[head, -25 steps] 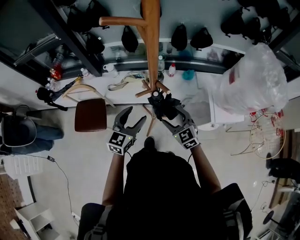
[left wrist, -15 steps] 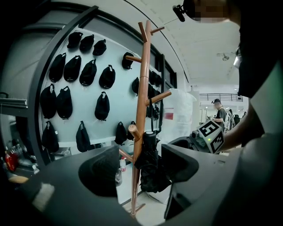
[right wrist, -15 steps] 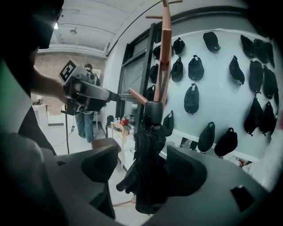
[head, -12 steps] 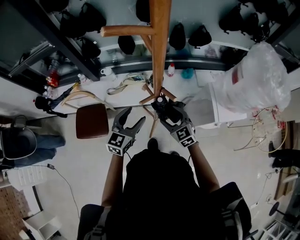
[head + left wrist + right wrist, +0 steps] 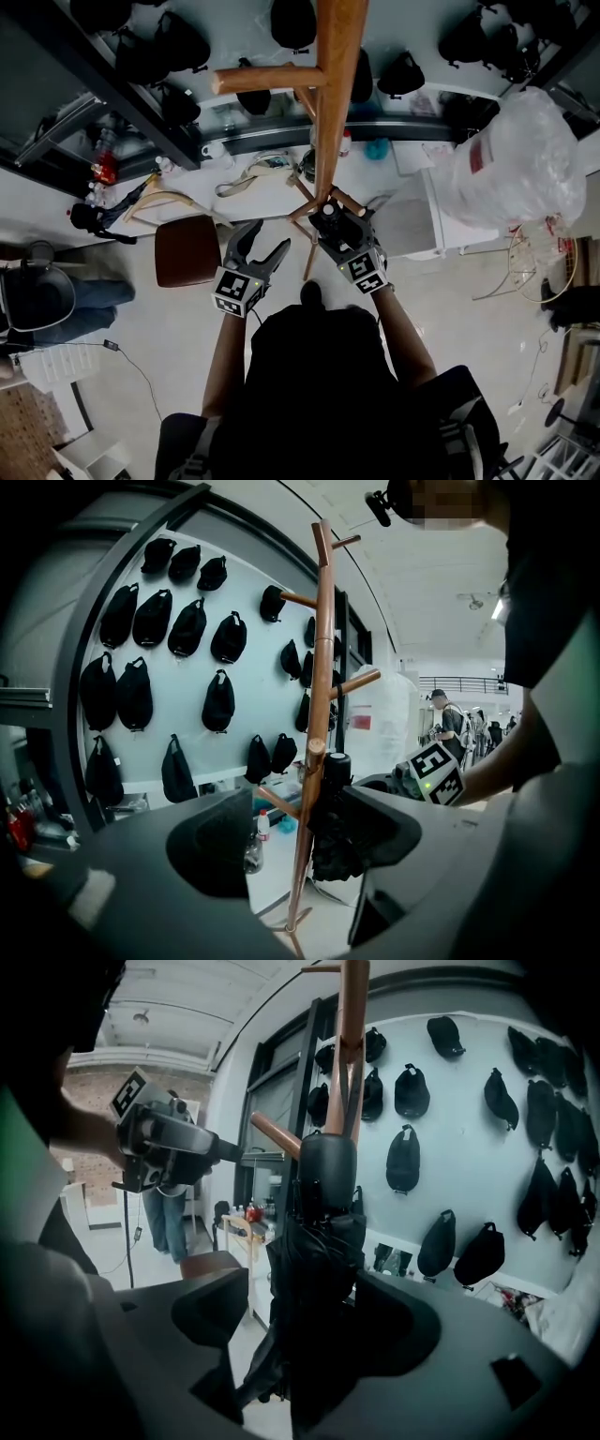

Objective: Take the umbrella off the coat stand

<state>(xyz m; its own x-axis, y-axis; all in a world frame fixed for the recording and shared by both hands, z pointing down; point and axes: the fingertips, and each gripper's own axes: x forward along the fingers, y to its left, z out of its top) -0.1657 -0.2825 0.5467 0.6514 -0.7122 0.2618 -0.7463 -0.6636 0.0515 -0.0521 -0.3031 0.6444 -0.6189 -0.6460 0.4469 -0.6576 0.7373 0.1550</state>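
The wooden coat stand (image 5: 333, 94) rises just ahead of me, seen as a tall pole (image 5: 322, 667) with pegs. A folded black umbrella (image 5: 330, 217) hangs close against the pole, below a peg. My right gripper (image 5: 336, 225) is open with its jaws on either side of the umbrella (image 5: 314, 1269). The umbrella leans on the right jaw, and a gap shows at the left jaw. My left gripper (image 5: 260, 242) is open and holds nothing, a little left of the stand. In the left gripper view the pole and umbrella (image 5: 336, 827) stand beyond its jaws.
A brown stool (image 5: 185, 248) stands left of the stand's feet. Behind is a white table (image 5: 234, 187) with hangers and bottles. A large clear plastic bag (image 5: 511, 159) sits on the right. Black caps and bags (image 5: 141, 621) hang on the wall. A person in jeans (image 5: 56, 286) stands at left.
My right gripper has moved up and closer to the stand's pole, around the umbrella. The left gripper has barely moved and stays open.
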